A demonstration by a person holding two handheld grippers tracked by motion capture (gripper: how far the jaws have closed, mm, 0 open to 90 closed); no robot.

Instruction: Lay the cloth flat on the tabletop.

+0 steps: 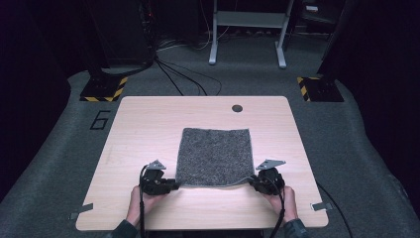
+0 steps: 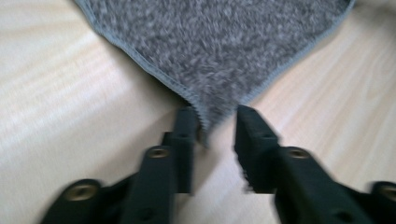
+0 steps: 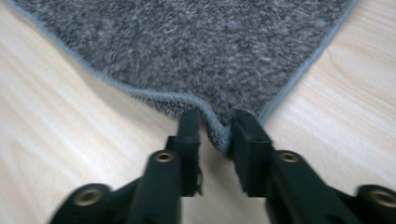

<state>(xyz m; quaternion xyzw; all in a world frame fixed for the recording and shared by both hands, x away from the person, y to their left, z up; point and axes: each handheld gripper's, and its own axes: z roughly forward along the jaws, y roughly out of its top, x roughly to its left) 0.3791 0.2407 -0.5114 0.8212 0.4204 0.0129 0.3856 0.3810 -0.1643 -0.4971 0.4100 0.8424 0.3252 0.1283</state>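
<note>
carpet square (image 1: 214,156), grey and fuzzy with a stitched edge, lies flat near the middle of the wooden table (image 1: 143,124). left gripper (image 1: 171,186) sits at its near left corner and right gripper (image 1: 251,181) at its near right corner, a hand behind each. in the left gripper view the corner tip (image 2: 208,119) hangs between parted jaws, touching neither pad clearly. in the right gripper view the corner's hem (image 3: 215,126) curls up between jaws standing apart, brushing the right-hand one.
</note>
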